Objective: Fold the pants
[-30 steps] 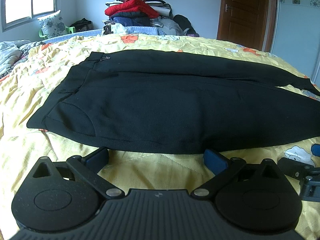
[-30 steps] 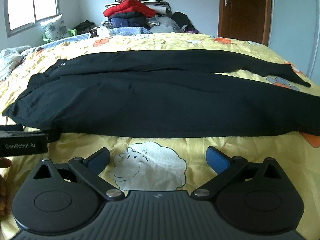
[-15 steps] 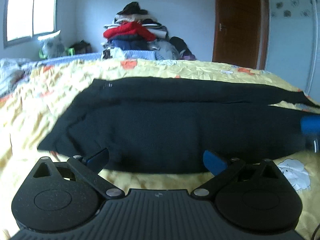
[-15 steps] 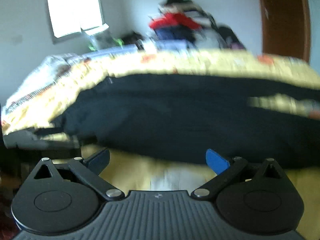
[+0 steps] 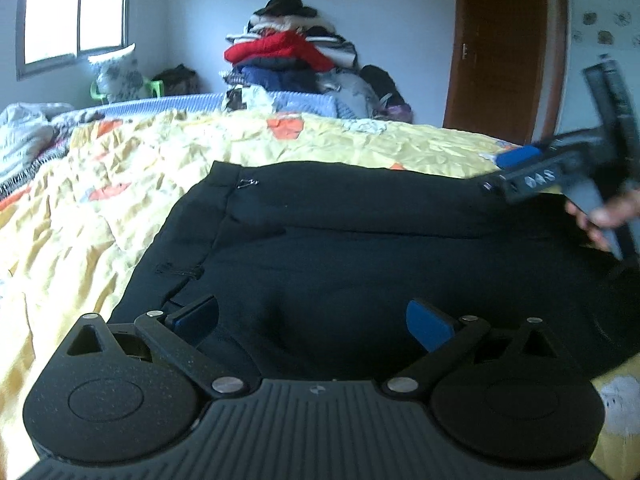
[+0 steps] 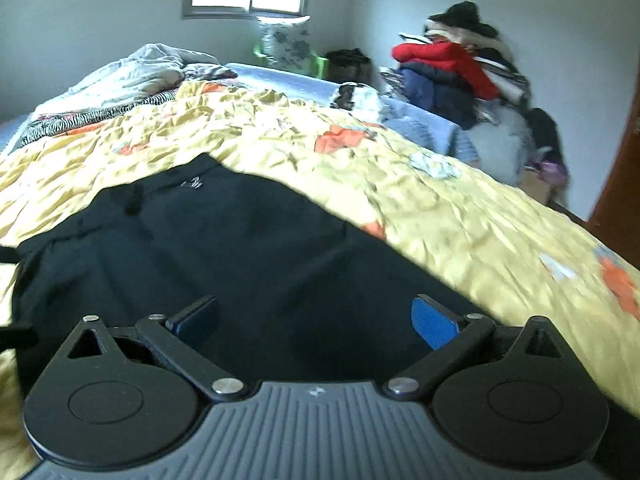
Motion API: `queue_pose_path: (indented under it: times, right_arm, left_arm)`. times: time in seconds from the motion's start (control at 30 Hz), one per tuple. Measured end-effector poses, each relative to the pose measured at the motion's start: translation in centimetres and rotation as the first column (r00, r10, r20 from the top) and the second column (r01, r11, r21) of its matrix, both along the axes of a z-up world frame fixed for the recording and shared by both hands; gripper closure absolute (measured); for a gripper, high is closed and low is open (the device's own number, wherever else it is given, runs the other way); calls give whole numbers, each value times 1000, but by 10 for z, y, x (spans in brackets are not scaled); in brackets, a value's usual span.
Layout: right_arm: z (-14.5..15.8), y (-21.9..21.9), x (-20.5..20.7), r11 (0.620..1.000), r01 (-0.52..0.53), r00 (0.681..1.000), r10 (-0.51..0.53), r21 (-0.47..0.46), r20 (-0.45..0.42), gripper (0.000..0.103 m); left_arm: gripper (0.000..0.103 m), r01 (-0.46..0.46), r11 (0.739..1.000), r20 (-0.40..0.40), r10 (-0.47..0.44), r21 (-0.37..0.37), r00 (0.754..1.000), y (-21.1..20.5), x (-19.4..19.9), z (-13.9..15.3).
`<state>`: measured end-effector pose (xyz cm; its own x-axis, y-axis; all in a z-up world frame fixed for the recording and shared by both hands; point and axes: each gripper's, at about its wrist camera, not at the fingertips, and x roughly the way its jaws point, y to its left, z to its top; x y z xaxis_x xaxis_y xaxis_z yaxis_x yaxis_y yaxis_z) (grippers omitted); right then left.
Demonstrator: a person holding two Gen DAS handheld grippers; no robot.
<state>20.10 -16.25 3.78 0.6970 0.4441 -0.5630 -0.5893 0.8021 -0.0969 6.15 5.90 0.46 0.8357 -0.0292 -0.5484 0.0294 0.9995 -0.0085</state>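
Black pants (image 5: 360, 248) lie flat on a yellow quilt (image 5: 120, 184), waistband to the left. My left gripper (image 5: 312, 320) hovers open over the hip area, nothing between its blue pads. In the left wrist view the right gripper's body (image 5: 560, 168) shows at the right edge above the pants, held by a hand (image 5: 608, 216). My right gripper (image 6: 314, 320) is open over the pants (image 6: 224, 248), turned toward the waistband, with empty jaws.
A pile of clothes (image 5: 296, 60) with a red jacket stands behind the bed. A brown door (image 5: 504, 48) is at the back right, a window (image 5: 76, 4) at the left. Crumpled bedding (image 6: 132, 76) lies at the head of the bed.
Both grippers have risen from the near edge of the bed and moved out over the pants. The right one has swung left toward the waistband. Both stay open.
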Motion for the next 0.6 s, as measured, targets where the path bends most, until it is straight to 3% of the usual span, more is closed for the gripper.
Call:
queue_pose_path:
  times: [0.07, 0.23, 0.4, 0.5, 0.57, 0.6]
  right_arm:
    - [0, 5, 32, 999, -30, 1000, 30, -28, -9, 1]
    - [-4, 23, 100, 991, -104, 992, 98, -81, -81, 23]
    - [-22, 32, 149, 984, -129, 983, 111, -119, -145, 27]
    - [-30, 24, 175, 989, -139, 965, 123, -54, -232, 30]
    - [-28, 18, 179, 990, -143, 956, 134, -16, -261, 49]
    - [-26, 18, 177, 989, -149, 956, 139, -19, -258, 72]
  left_arm:
    - [2, 19, 1000, -15, -19, -14, 1000, 4, 7, -1]
    - [1, 35, 998, -6, -35, 51, 999, -2, 24, -1]
    - [2, 45, 998, -5, -44, 54, 999, 2, 45, 4]
    - [2, 42, 999, -21, -42, 30, 999, 11, 67, 8]
    - [2, 31, 1000, -30, -31, 2, 999, 20, 84, 13]
    - [2, 22, 999, -35, -23, -24, 999, 26, 92, 15]
